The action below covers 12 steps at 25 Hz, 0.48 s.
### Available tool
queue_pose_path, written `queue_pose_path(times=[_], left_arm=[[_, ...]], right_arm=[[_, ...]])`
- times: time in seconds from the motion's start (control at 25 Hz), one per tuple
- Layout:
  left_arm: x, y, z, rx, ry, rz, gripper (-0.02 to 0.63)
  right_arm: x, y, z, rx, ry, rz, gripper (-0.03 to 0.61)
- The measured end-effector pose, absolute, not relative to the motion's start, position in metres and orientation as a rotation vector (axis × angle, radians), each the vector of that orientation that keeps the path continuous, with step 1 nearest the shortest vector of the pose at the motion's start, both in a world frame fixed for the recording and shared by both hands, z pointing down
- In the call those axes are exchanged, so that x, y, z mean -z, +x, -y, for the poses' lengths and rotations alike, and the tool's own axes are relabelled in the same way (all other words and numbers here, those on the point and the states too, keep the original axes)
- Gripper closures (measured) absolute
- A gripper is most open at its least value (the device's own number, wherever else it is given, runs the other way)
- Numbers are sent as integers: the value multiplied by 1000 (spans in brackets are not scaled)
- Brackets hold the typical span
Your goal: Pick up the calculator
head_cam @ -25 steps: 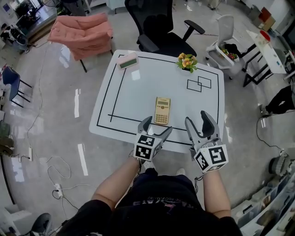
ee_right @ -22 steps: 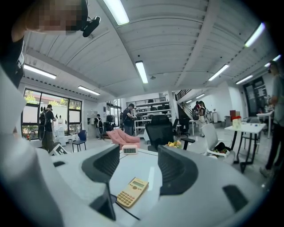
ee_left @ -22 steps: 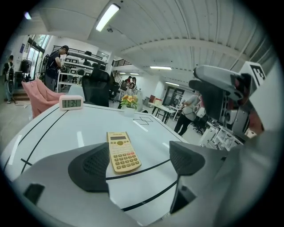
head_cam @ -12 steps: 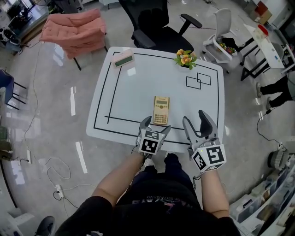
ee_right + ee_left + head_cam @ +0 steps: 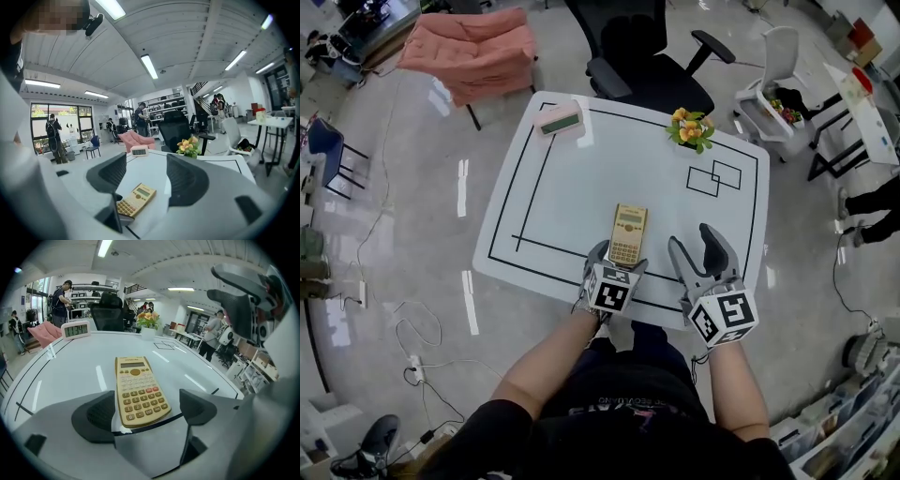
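Observation:
A tan calculator (image 5: 628, 233) lies flat on the white table (image 5: 562, 187), near its front edge. My left gripper (image 5: 619, 258) is open, its jaws low at the calculator's near end. In the left gripper view the calculator (image 5: 139, 390) fills the gap between the two dark pads (image 5: 96, 416), which stand apart from its sides. My right gripper (image 5: 697, 247) is open and empty, held just right of the calculator over the front edge. In the right gripper view the calculator (image 5: 136, 199) lies low at the left.
A small desk clock (image 5: 560, 120) stands at the table's far left, a flower pot (image 5: 693, 128) at the far right. Black tape lines and two overlapping squares (image 5: 713, 176) mark the tabletop. A black office chair (image 5: 647, 56) stands behind the table, a pink chair (image 5: 473, 52) to its left.
My left gripper has moved forward, so its jaws now reach the calculator's near end. The right gripper has kept its place beside it.

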<state>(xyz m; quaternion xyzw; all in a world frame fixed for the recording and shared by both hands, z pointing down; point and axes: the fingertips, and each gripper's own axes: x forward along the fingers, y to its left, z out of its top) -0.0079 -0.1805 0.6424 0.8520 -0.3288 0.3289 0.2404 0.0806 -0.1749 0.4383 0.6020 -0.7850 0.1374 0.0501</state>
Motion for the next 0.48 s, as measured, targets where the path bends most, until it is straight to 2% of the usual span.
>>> queue_pose_path(times=[0.48], left_arm=[[-657,-6,191,-1008,2293,1065,198]], right_arm=[[-462,90,206,-518,1726,2451,324]])
